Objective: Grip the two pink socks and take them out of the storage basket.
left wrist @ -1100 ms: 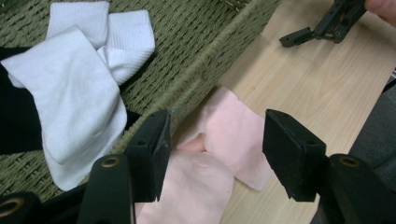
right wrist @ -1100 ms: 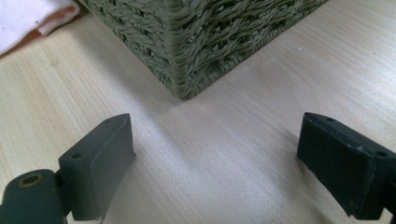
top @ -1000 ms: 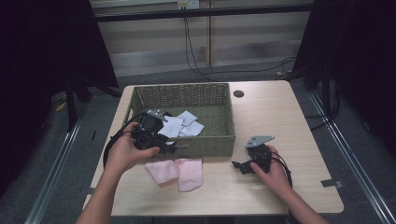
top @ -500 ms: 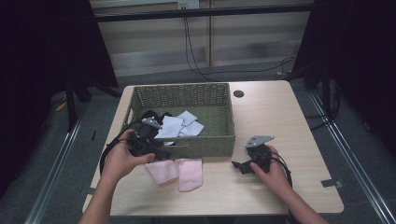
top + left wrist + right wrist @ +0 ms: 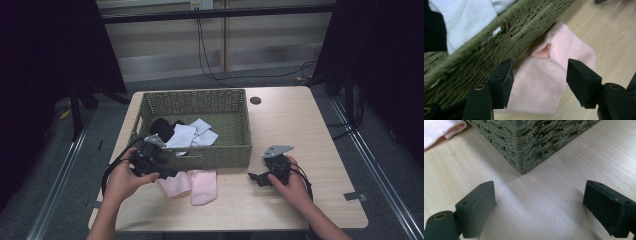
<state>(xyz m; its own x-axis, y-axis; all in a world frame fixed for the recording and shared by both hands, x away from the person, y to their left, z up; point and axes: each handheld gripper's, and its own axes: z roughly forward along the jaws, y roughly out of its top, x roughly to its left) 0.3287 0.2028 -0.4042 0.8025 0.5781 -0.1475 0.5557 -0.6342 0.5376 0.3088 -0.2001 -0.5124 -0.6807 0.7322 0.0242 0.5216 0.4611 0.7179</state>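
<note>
Nearby, woven basket (image 5: 220, 152), soft pink socks (image 5: 192, 184).

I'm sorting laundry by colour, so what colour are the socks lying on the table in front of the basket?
Pale pink socks, clearest in the left gripper view.

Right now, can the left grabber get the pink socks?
Probably yes. The left gripper is open, its jaws straddling the pink socks on the table; the basket alongside looks close but not blocking.

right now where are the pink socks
In the high view the pink socks lie on the table against the basket's near wall, just right of the left gripper, whose open jaws frame them in its own view.
</note>
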